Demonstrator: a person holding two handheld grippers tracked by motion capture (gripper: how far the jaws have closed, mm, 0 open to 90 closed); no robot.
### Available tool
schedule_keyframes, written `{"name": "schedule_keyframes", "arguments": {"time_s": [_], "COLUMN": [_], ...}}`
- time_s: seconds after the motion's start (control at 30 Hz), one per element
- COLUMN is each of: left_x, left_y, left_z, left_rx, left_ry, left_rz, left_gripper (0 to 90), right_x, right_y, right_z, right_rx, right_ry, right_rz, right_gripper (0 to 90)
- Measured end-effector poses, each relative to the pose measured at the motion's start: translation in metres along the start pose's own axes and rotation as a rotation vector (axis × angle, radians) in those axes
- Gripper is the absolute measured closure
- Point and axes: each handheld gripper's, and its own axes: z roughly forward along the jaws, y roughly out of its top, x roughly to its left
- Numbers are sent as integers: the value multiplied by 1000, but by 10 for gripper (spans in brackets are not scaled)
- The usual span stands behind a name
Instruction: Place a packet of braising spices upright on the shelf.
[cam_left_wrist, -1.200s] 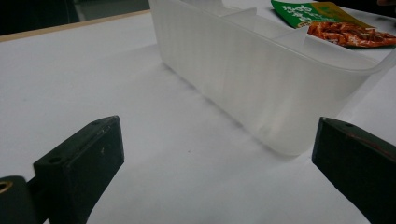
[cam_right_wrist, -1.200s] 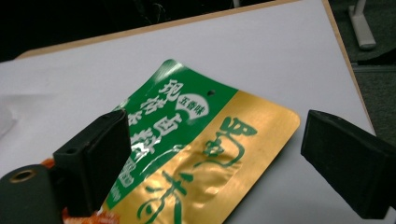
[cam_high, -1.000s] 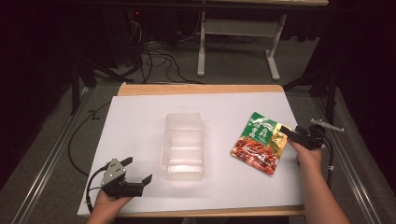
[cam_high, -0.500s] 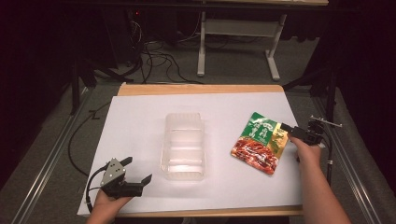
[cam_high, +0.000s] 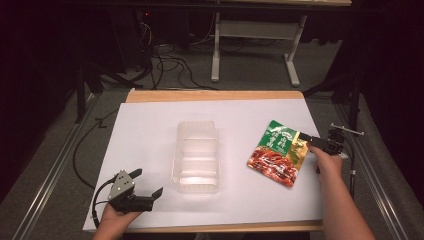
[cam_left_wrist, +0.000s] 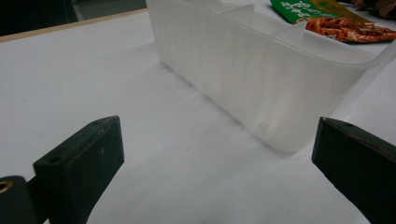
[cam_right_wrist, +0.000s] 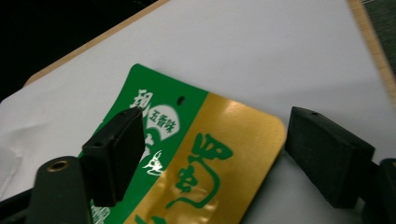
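Lying flat at the right of centre in the high view, the snack pouch (cam_high: 279, 153) rests on the white surface (cam_high: 150, 130), its green-and-gold end toward the right edge of the frame; the right gripper (cam_high: 312, 143) sits at that end with its jaws released, set wide apart and gripping nothing; in the right gripper view one jaw stands over the green print of the pouch (cam_right_wrist: 187, 158) and the other stands off the rounded gold corner, over bare white sheet; whether either jaw touches the pouch cannot be told. A clear plastic tray (cam_high: 196, 156) occupies the centre of the frame, well apart from the pouch, with an open strip of surface between them. The left gripper (cam_high: 150, 186) is held at the lower left of the frame, near the front edge of the surface, jaws released; in the left gripper view the tray wall (cam_left_wrist: 243, 74) stands ahead of the jaws, with bare sheet between. Open room remains along the upper edge of the surface and at its left side.
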Motion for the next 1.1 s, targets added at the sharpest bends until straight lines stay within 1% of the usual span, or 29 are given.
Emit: {"name": "schedule_keyframes", "arguments": {"time_s": [0.03, 0.07, 0.1, 0.13, 0.2, 0.23, 0.27, 0.3, 0.33, 0.37, 0.4, 0.47, 0.57, 0.6, 0.73, 0.77, 0.93, 1.03, 1.07, 1.1], "left_x": [0, 0, 0, 0, 0, 0, 0, 0, 0, 0, -1, -1, -1, -1, -1, -1, -2, -2, -2, -2], "left_y": [0, 0, 0, 0, 0, 0, 0, 0, 0, 0, 0, 0, 0, 0, 0, 0, 0, 0, 0, 0], "left_z": [0, 1, 1, 0, 0, 0, 0, 0, 1, 1, 1, 1, 2, 2, 2, 2, 2, 2, 2, 2], "left_rx": [3, 4, 4, 2, 0, 0, 0, 1, 3, 3, 3, 4, 2, 5, 4, 4, 3, 4, 7, 7], "left_ry": [0, -2, -3, -2, -4, -5, -5, -6, -10, -10, -12, -12, -13, -13, -16, -18, -18, -20, -22, -22], "left_rz": [3, 3, 3, 3, 1, 3, 3, 3, 5, 5, 5, 5, 5, 6, 6, 6, 8, 8, 10, 10], "left_gripper": [28, 28, 28, 28, 28, 28, 28, 28, 28, 28, 28, 28, 28, 28, 28, 28, 28, 28, 28, 28], "right_x": [3, 3, 2, 2, 1, 2, 2, 3, 6, 6, 8, 9, 11, 12, 14, 13, 11, 11, 9, 9], "right_y": [-1, -1, -1, -1, -2, -3, -3, -4, -5, -5, -7, -8, -8, -8, -8, -8, -10, -11, -12, -12], "right_z": [1, 1, 0, 0, -2, -5, -5, -6, -8, -8, -8, -10, -11, -12, -14, -14, -11, -10, -6, -6], "right_rx": [5, 5, 3, 3, -19, -32, -32, -37, -44, -44, -48, -48, -46, -46, -38, -36, -22, -9, 10, 10], "right_ry": [-11, -11, 3, 3, 29, 50, 50, 56, 73, 73, 101, 113, 113, 122, 122, 114, 95, 89, 74, 74], "right_rz": [-15, -15, -2, -2, 10, 8, 8, -2, -22, -22, -29, -31, -42, -46, -46, -54, -42, -32, -23, -23], "right_gripper": [224, 224, 248, 248, 287, 314, 314, 324, 345, 345, 361, 368, 368, 380, 388, 388, 380, 357, 318, 318]}}
